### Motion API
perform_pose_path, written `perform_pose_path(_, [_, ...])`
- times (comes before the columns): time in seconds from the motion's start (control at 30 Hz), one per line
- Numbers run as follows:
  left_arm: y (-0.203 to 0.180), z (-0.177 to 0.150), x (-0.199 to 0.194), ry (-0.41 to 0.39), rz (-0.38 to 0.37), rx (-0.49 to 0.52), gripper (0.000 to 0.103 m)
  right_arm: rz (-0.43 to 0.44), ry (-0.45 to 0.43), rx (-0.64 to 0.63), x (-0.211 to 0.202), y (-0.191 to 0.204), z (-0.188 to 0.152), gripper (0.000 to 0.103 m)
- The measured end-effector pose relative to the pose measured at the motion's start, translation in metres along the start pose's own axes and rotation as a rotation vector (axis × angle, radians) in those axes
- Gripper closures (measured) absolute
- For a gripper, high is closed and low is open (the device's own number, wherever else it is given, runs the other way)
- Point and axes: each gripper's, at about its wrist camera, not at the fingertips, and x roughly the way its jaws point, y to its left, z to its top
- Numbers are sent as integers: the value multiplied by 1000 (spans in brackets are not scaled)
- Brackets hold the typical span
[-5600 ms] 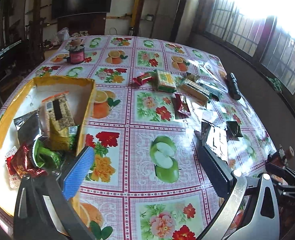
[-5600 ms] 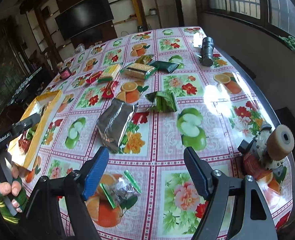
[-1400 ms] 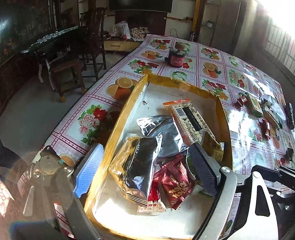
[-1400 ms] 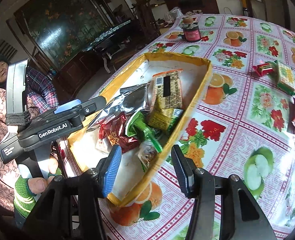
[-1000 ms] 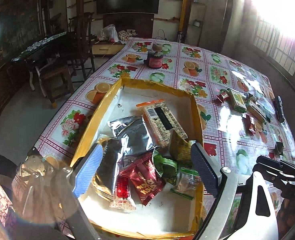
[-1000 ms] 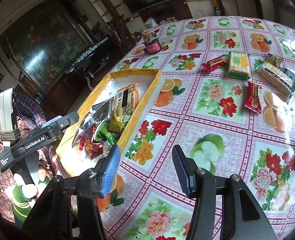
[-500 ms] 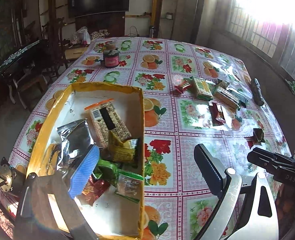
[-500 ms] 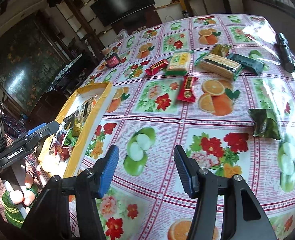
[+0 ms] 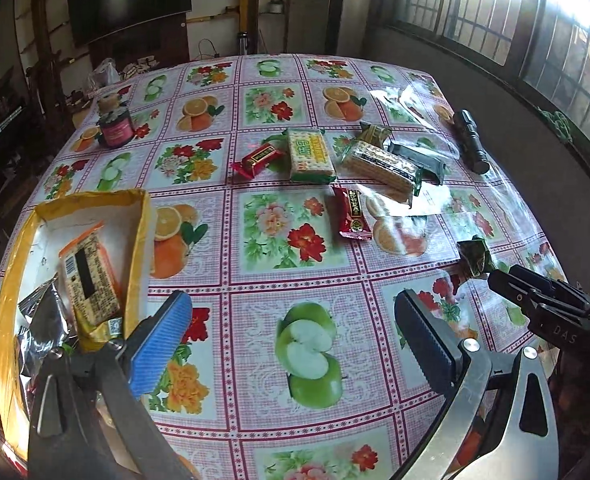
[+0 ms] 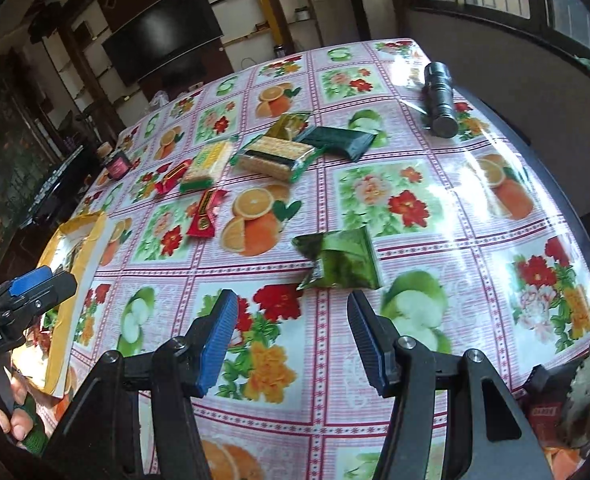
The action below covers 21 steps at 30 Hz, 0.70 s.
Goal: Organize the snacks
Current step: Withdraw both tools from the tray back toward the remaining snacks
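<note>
**Green packet ahead of empty jaws**

Hovering over the glossy fruit-print oilcloth (image 10: 415,184), the right gripper (image 10: 291,344) gapes empty; a crinkled green foil snack packet (image 10: 341,260) lies just beyond its ribbed blue pads. The left gripper (image 9: 291,344) spreads wide, empty, with the yellow-rimmed cardboard box (image 9: 137,240) of foil packets beside its left jaw.

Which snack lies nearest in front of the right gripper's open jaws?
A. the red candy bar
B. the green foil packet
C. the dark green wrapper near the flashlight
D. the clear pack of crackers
B: in the right wrist view the green foil packet lies on the tablecloth just ahead of the right gripper, whose jaws stand open and empty, while the other snacks lie farther up the table.
</note>
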Motion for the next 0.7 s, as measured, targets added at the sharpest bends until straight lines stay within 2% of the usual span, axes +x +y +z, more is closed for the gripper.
perform_pose_path(0.33, [-25,46,67,69,-6,-27,2,-54,37,2,37,-11,22,46])
perform_pose_path(0.6, [-46,65,122,141,-12,7,2,-69,56,-11,52,-18,27,46])
perform_pose_path(0.67, [-46,66,133,152,-14,2,4,-74,50,-22,53,-17,28,48])
perform_pose_path(0.7, [-46,66,136,155,-20,2,8,-77,48,-29,53,-17,29,50])
